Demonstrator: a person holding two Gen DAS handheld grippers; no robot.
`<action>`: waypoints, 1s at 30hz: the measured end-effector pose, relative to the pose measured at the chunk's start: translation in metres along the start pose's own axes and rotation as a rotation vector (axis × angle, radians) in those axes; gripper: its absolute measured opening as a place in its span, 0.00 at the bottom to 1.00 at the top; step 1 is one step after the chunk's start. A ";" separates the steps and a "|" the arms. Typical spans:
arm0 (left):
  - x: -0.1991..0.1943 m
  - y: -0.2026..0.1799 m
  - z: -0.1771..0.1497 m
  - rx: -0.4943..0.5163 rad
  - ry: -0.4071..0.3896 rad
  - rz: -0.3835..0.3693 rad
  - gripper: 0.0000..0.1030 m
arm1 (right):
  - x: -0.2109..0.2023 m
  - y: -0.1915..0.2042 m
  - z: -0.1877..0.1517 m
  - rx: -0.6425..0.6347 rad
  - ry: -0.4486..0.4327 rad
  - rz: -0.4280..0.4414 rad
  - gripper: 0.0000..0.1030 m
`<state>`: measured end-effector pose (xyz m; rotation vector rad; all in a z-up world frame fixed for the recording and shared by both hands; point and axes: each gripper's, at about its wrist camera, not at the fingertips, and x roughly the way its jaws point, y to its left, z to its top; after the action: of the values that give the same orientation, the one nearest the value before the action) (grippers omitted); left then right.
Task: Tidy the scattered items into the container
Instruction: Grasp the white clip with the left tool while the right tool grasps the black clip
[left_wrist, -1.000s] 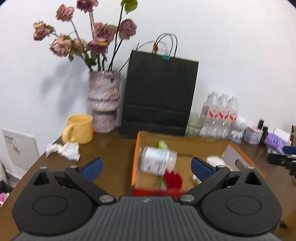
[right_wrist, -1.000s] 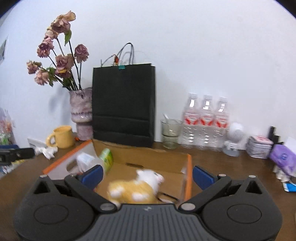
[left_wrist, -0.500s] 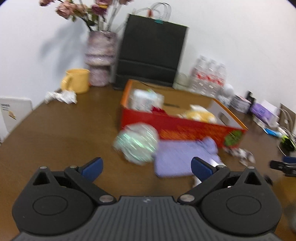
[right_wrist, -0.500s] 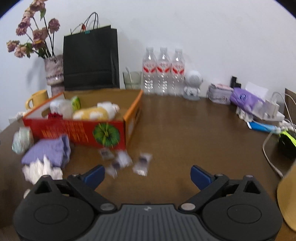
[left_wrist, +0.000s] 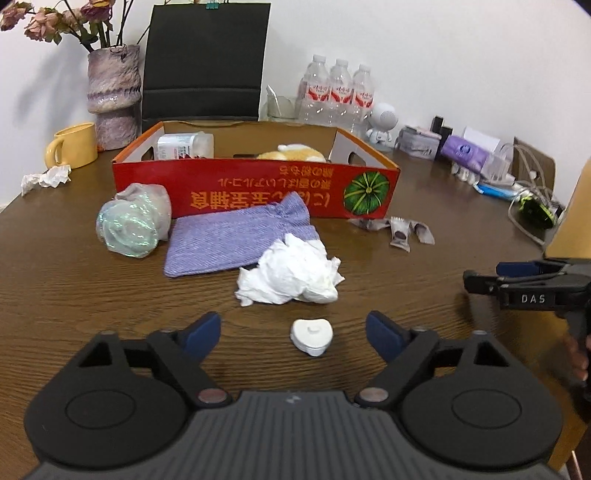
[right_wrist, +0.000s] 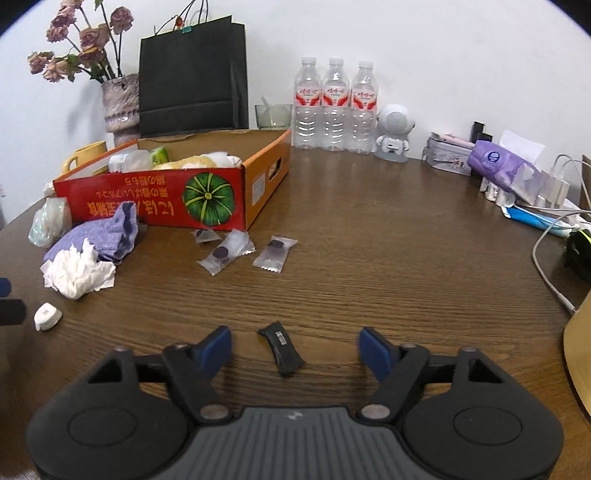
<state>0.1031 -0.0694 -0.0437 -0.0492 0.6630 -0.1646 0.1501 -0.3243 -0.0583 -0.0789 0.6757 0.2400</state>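
The red-and-orange cardboard box (left_wrist: 255, 186) holds a white bottle (left_wrist: 184, 145) and a yellow plush toy (left_wrist: 295, 152); it also shows in the right wrist view (right_wrist: 147, 199). In front of it lie an iridescent wrapped ball (left_wrist: 133, 225), a purple cloth (left_wrist: 236, 236), a crumpled white tissue (left_wrist: 291, 275) and candy sachets (left_wrist: 400, 230). My left gripper (left_wrist: 293, 332) is open, with a small white heart-shaped case (left_wrist: 311, 336) between its fingers. My right gripper (right_wrist: 294, 349) is open around a small black packet (right_wrist: 282, 347) on the table.
At the back stand a black paper bag (left_wrist: 203, 62), a vase of dried roses (left_wrist: 112, 92), a yellow mug (left_wrist: 74, 146), three water bottles (left_wrist: 340, 92) and a white robot figure (left_wrist: 384, 122). Tissue packs, chargers and cables (right_wrist: 535, 192) crowd the right edge.
Both grippers have pulled back from over the box and dropped low to the table's near side. The white case and the black packet now sit between their open fingers.
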 end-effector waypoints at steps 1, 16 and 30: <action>0.002 -0.004 -0.001 0.004 0.005 0.009 0.78 | 0.001 -0.001 0.000 -0.004 0.004 0.008 0.61; 0.015 -0.020 -0.006 0.067 0.029 0.073 0.27 | -0.006 0.006 -0.003 -0.043 -0.011 0.082 0.12; 0.004 -0.012 -0.005 0.056 -0.006 0.028 0.27 | -0.010 0.014 -0.003 -0.004 -0.027 0.065 0.11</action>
<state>0.1013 -0.0819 -0.0483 0.0130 0.6530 -0.1563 0.1375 -0.3135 -0.0542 -0.0579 0.6520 0.3047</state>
